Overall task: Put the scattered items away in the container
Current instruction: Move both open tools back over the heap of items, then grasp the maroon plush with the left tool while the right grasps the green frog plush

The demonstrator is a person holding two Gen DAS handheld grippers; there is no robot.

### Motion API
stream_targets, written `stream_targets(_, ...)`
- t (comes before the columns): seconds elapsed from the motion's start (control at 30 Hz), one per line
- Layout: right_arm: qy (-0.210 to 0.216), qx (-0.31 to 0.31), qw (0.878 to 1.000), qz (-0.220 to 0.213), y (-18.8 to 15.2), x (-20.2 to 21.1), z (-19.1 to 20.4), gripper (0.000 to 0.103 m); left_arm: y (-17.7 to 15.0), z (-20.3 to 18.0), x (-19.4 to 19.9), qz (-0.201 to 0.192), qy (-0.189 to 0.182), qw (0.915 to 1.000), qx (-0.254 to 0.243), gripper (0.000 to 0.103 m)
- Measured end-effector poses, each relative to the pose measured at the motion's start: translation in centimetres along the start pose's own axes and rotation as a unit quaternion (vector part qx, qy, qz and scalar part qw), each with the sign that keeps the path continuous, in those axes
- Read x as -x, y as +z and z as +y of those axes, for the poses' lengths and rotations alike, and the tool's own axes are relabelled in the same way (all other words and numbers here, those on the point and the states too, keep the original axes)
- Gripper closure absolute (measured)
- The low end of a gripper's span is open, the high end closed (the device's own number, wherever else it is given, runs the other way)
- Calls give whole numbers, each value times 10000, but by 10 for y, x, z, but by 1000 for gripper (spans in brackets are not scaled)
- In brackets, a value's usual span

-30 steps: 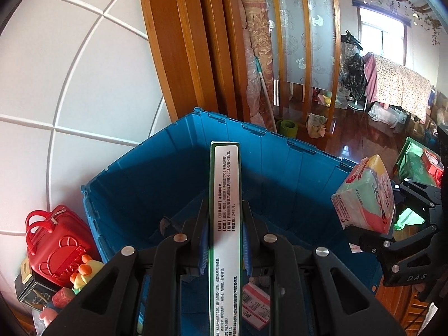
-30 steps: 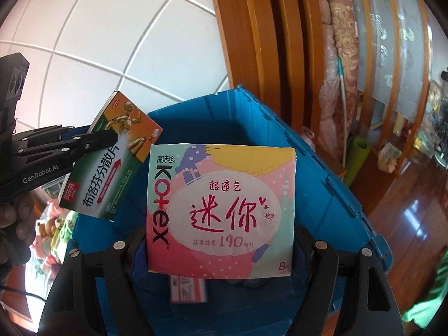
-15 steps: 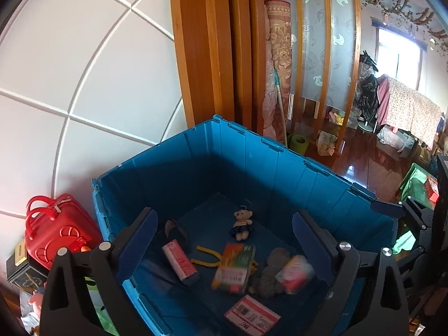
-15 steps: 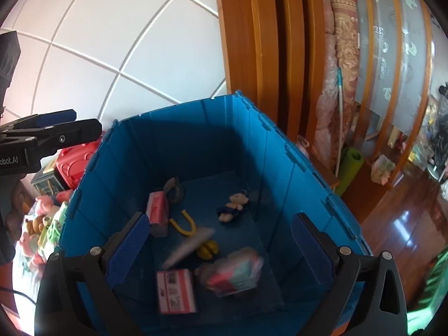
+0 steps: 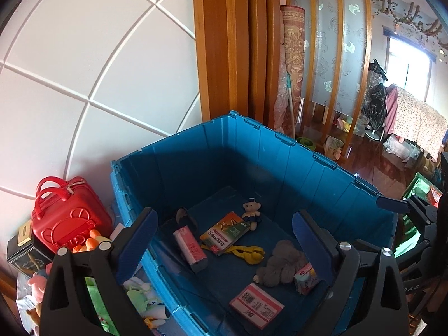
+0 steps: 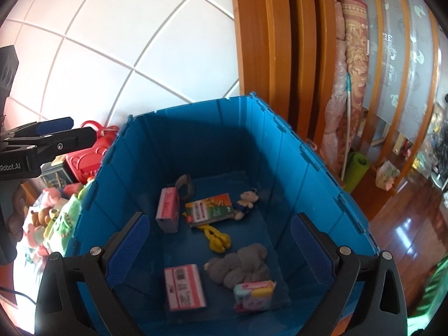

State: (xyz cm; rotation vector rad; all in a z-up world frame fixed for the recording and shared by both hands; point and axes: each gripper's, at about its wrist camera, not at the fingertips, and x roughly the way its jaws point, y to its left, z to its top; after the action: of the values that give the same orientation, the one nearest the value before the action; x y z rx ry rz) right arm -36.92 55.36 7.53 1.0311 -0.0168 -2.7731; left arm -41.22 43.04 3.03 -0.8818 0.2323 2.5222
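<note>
Above the deep blue plastic crate [image 5: 280,162], left gripper [image 5: 224,240] hangs with jaws spread wide, nothing between. Green-and-orange flat cardboard box [image 6: 210,209] lies mid-floor inside; pastel soft pad packet [image 6: 254,294] lies nearer. Right gripper [image 6: 219,247] likewise gapes empty.

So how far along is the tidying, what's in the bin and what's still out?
Done: the green box and pad pack lie in the blue bin with other items. In hand: nothing; the left gripper and right gripper are open over it. Left: soft toys and a red case remain outside.
</note>
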Motion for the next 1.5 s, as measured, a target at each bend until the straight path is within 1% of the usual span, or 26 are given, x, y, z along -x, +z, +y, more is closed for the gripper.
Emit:
stream_targets(0.2, 79, 90, 9999, -85, -2, 17, 20, 1, -20, 21, 24, -33, 169, 9997, 144, 5)
stream_targets(0.4, 223, 225, 9993, -177, -4, 35, 53, 0, -51, 54, 55, -41, 351, 9987, 372, 5)
stream_targets(0.57, 520, 461, 9972, -258, -7, 47, 99, 0, -89, 91, 82, 34, 591, 9965, 590, 5)
stream_targets(0.73, 820, 798, 9932, -227, -12, 50, 157, 0, -136, 145, 107, 223, 903, 9915, 914, 5)
stream_targets(0.83, 1012, 955, 9901, -169, -18, 48, 192, 0, -171, 182, 122, 392, 1143, 9860, 1149, 5)
stream_targets(0.93, 1196, 1120, 9865, -36, -26, 40, 227, 0, -208, 217, 132, 644, 1346, 9787, 1410, 5)
stream_targets(1.13, 1490, 1475, 9774, 279, -53, 15, 295, 0, -293, 266, 137, 1264, 1562, 9619, 1854, 5)
stream_targets(1.3, 1674, 1731, 9690, 552, -78, -11, 340, 0, -348, 289, 137, 1587, 1640, 9496, 2148, 5)
stream_targets(1.4, 1720, 1791, 9658, 741, -94, -31, 360, 0, -379, 299, 127, 1770, 1599, 9432, 2311, 5)
stream_targets(1.5, 1651, 1865, 9637, 960, -109, -54, 374, 0, -401, 305, 108, 1951, 1493, 9384, 2429, 5)
